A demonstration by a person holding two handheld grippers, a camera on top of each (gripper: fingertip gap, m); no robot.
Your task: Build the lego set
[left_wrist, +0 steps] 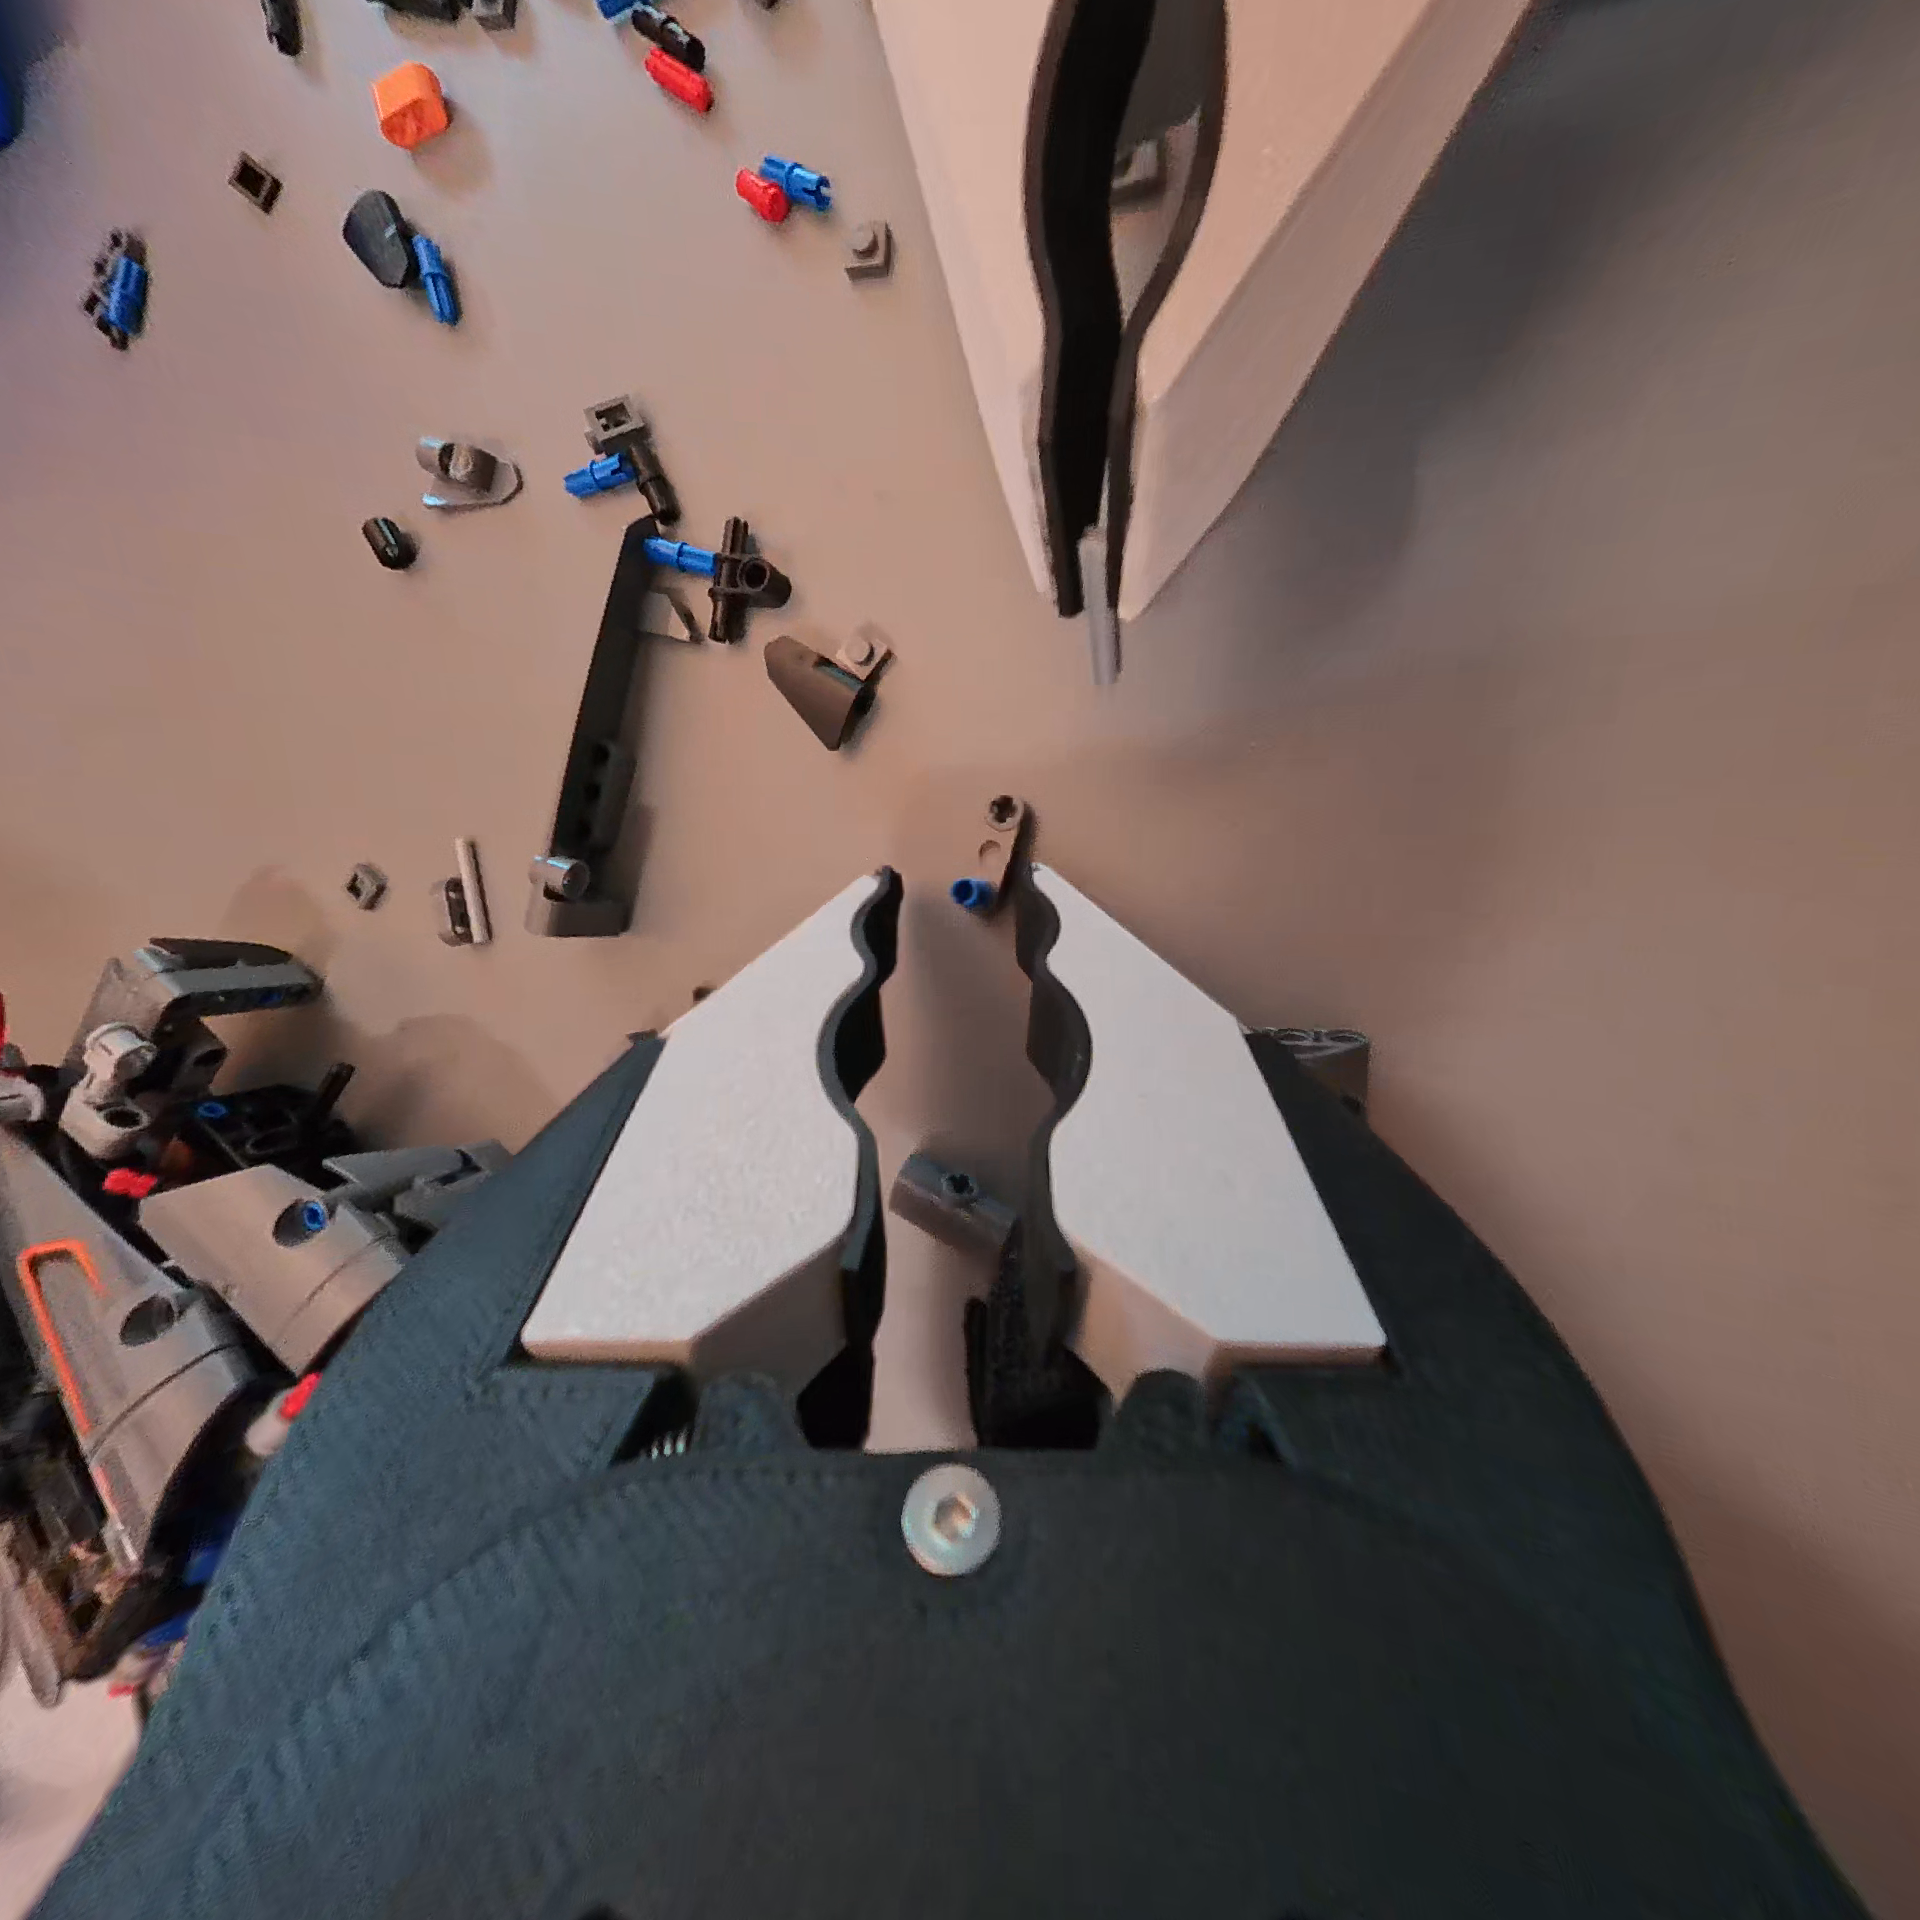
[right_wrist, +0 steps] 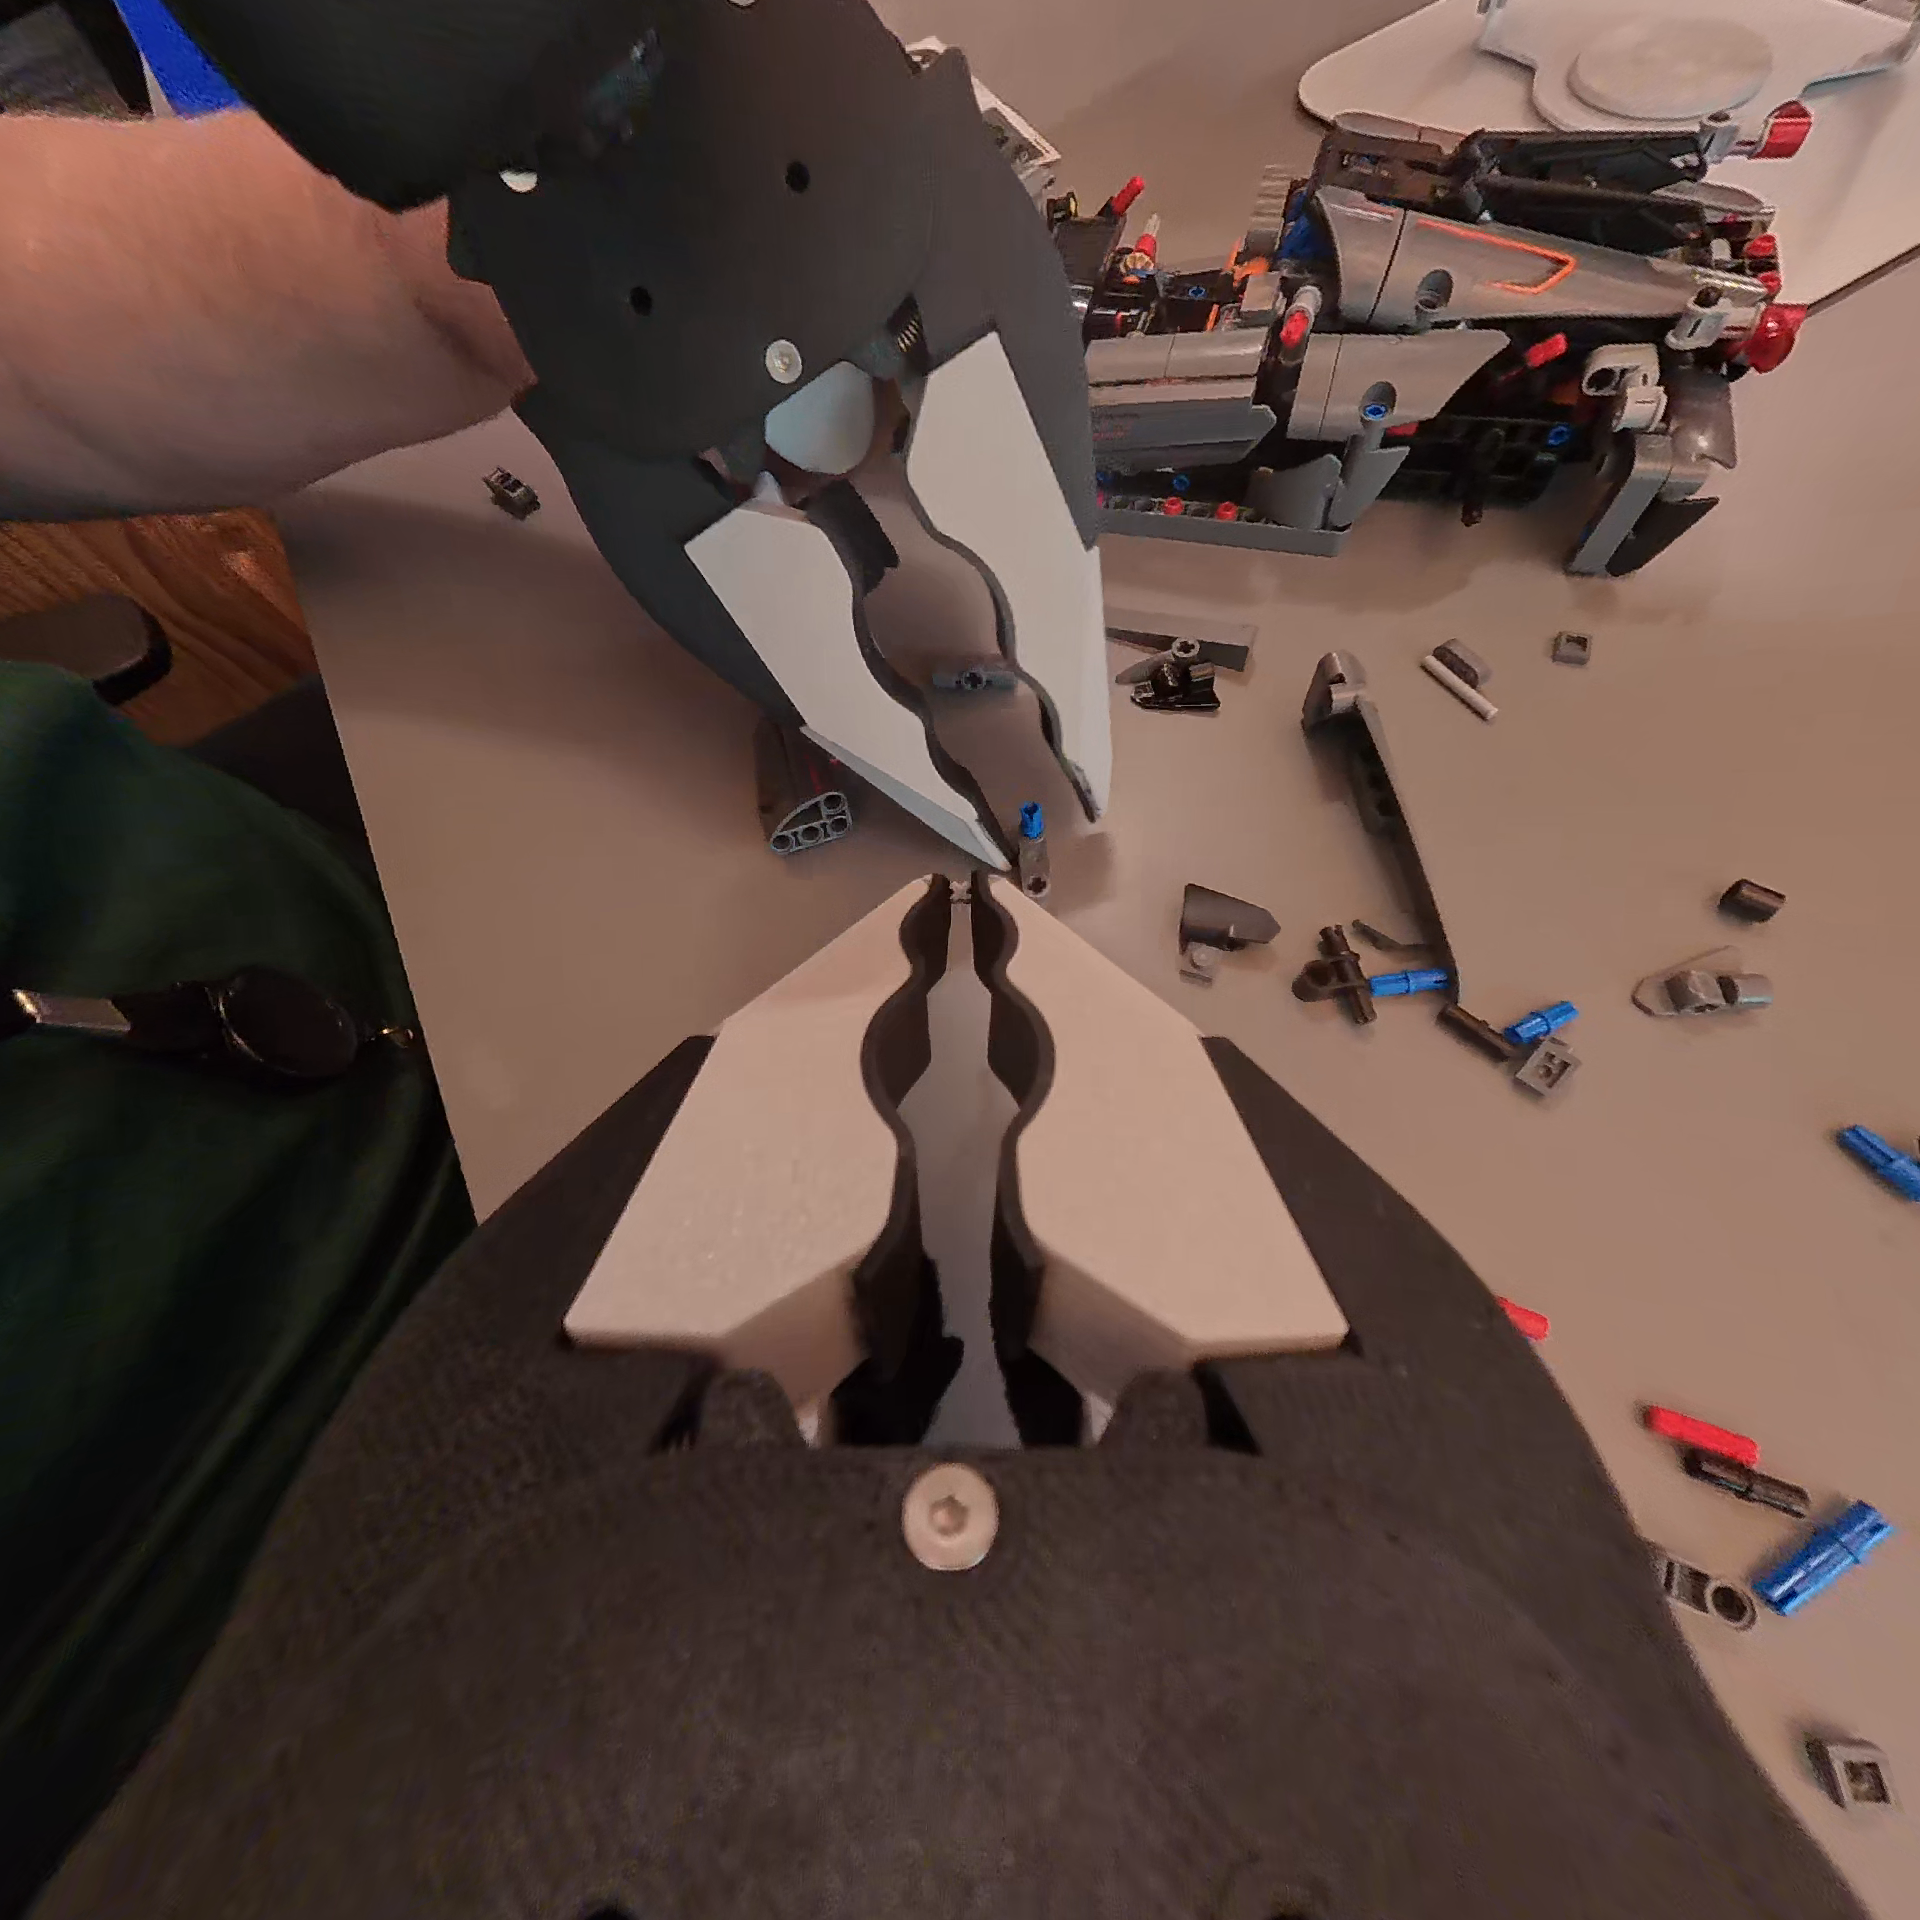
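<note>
Fingers of the right gripper (right_wrist: pixel 953 888) clamp a grey axle (right_wrist: pixel 953 891); the left gripper (right_wrist: pixel 1034 831), spread, merely touches the connector (right_wrist: pixel 1033 858) beside it (align slowly).

left gripper (left_wrist: pixel 958 883) jaws slightly apart, tips down; right gripper (right_wrist: pixel 956 891) jaws pinched nearly closed.

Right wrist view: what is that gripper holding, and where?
A small light grey axle, pinched at one end between the tips of the right gripper jaws; the rest sticks out.
</note>
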